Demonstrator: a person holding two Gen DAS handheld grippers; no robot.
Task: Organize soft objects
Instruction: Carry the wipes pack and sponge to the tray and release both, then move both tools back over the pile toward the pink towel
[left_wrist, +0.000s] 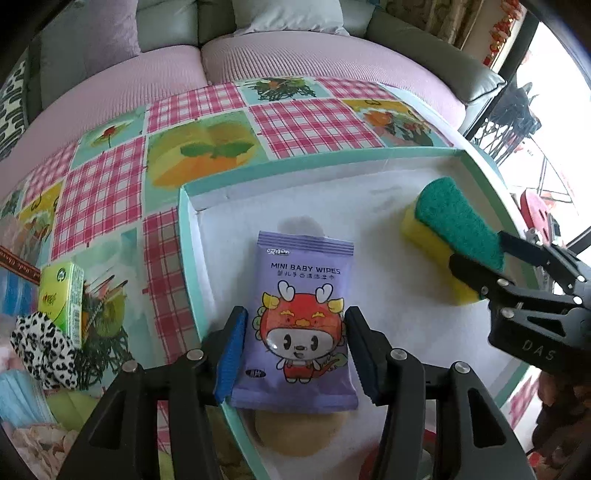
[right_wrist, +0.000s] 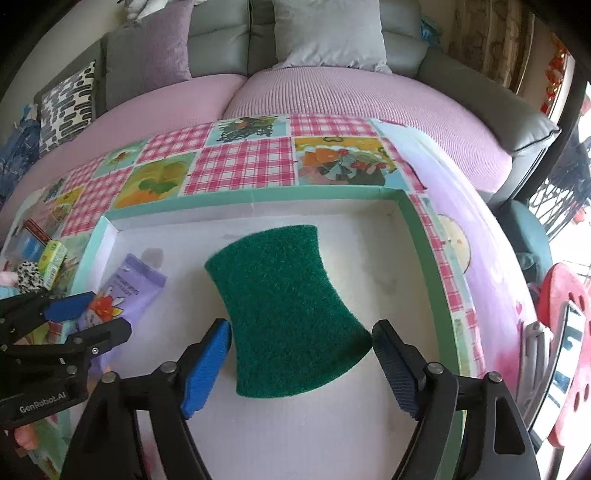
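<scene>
Lying between spread right fingers (right_wrist: 301, 363), sponge (right_wrist: 284, 306), wipes pack (left_wrist: 295, 325) between parted left fingers (left_wrist: 295, 350)

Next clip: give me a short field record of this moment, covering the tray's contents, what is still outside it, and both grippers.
container: shallow white tray with teal rim on a patchwork tablecloth
in tray: purple mini baby wipes pack; yellow sponge with green scouring top
outside tray: green tissue pack; black-and-white spotted scrunchie
left gripper: jaws straddle the wipes pack, whether the pads press cannot be told
right gripper: jaws either side of the sponge, gaps visible, not gripping
</scene>
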